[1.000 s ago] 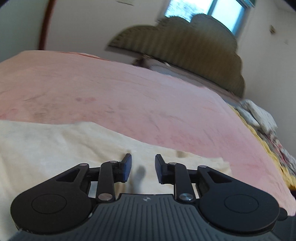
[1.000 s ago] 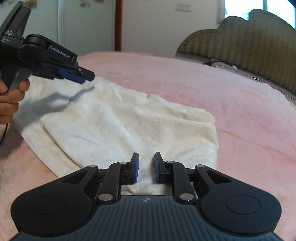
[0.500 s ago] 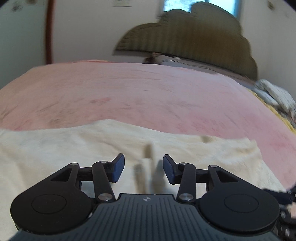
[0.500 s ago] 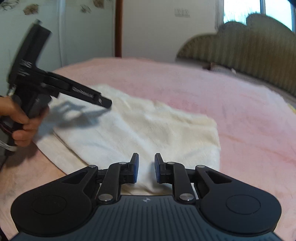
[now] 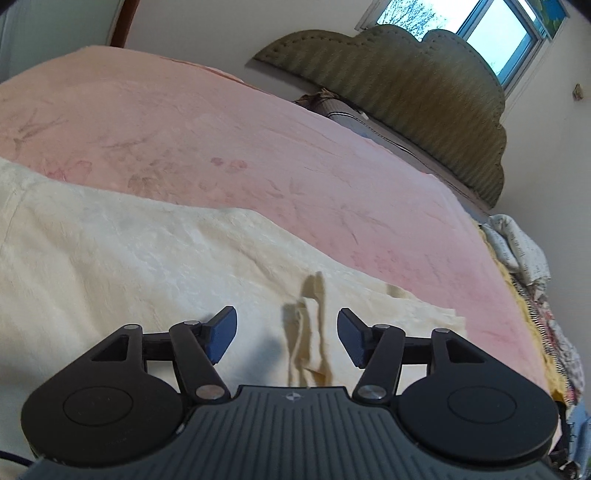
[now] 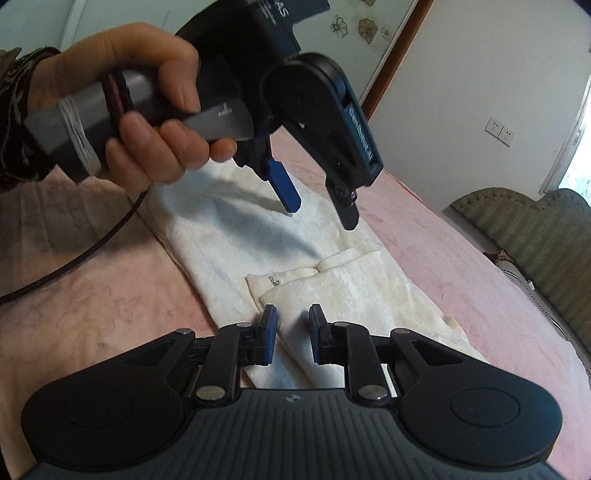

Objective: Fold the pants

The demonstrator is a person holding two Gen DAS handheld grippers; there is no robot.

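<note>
Cream-white pants (image 5: 129, 266) lie flat on the pink bed cover (image 5: 221, 140). In the right wrist view the pants (image 6: 332, 280) run away from me with a folded layer on top. My left gripper (image 5: 284, 334) is open above the cloth, a raised crease of fabric between its jaws but not pinched. It also shows in the right wrist view (image 6: 321, 212), held in a hand, open above the pants. My right gripper (image 6: 291, 339) is partly open, empty, jaws either side of a fold edge.
A green padded headboard (image 5: 406, 92) stands at the far end of the bed, below a window (image 5: 480, 33). Patterned bedding (image 5: 524, 266) is piled at the right edge. A black cable (image 6: 74, 266) trails from the left gripper across the cover.
The left gripper has opened wider and come closer to the right one, now high over the pants. The right gripper has turned left and its jaws have spread a little.
</note>
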